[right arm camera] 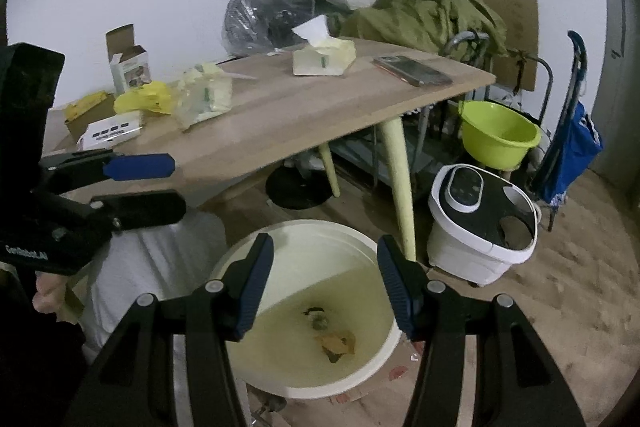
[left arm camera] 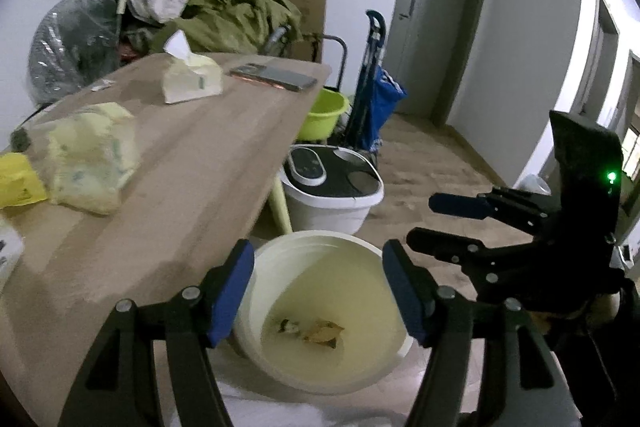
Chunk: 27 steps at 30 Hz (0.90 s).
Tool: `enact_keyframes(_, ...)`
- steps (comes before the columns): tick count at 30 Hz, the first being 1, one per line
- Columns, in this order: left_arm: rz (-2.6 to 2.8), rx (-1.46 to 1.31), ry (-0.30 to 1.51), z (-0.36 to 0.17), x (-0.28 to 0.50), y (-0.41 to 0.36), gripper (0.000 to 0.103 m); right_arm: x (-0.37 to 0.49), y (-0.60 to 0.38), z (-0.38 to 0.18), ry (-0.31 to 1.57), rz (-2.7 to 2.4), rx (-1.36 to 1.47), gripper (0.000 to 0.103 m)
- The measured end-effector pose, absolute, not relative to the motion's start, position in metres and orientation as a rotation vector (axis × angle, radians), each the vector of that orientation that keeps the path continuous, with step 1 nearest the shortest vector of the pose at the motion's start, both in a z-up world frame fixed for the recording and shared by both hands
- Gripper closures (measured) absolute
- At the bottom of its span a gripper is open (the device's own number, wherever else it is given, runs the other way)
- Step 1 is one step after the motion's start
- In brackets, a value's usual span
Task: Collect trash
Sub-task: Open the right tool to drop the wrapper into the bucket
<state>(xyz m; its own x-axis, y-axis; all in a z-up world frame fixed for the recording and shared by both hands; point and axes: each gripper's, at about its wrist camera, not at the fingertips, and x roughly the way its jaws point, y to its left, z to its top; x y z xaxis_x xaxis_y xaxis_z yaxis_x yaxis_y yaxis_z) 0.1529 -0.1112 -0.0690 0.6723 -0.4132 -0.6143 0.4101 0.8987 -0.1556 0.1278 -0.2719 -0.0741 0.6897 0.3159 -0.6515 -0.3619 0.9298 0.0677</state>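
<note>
Blue pads line both tools, and each stands spread with nothing between the fingers. The left hand-held gripper (left arm camera: pixel 318 291) and the right hand-held gripper (right arm camera: pixel 325 285) both hover over the cream bucket (right arm camera: pixel 384 255), which sits on the floor just beside the desk (right arm camera: pixel 280 115) and serves as the bin. A few scraps (right arm camera: pixel 338 343) lie at its bottom, brown and leaf-like, with a darker bit beside them.

What is left to gather looks to be on the desk: a crumpled clear wrapper (right arm camera: pixel 204 95) with yellow-green print near the front edge, and a crumpled yellow plastic bag (right arm camera: pixel 146 99) behind it, next to small cardboard boxes (right arm camera: pixel 108 125). Both are probably very light, soft and springy, and thin film may be slick under the pads. A pinch on a bunched ridge or fold, rather than on a flat sheet, should hold best; a shallow grip could let the film slide out.

The tissue pack (right arm camera: pixel 324 59) and the phone (right arm camera: pixel 412 71) farther back do not look like trash.
</note>
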Motion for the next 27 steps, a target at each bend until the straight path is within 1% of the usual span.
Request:
enact_keyframes(18, -0.215, -0.118, 0.628, -0.057, 0.114, -0.009, 0.035, 0.155, -0.19, -0.054, 0.668, 0.569, -0.155, 0.051)
enact_keyframes(27, -0.082, -0.163, 0.617, -0.055, 0.095, 0.03, 0.035, 0.172, -0.149, -0.052, 0.656, 0.677, -0.191, 0.051)
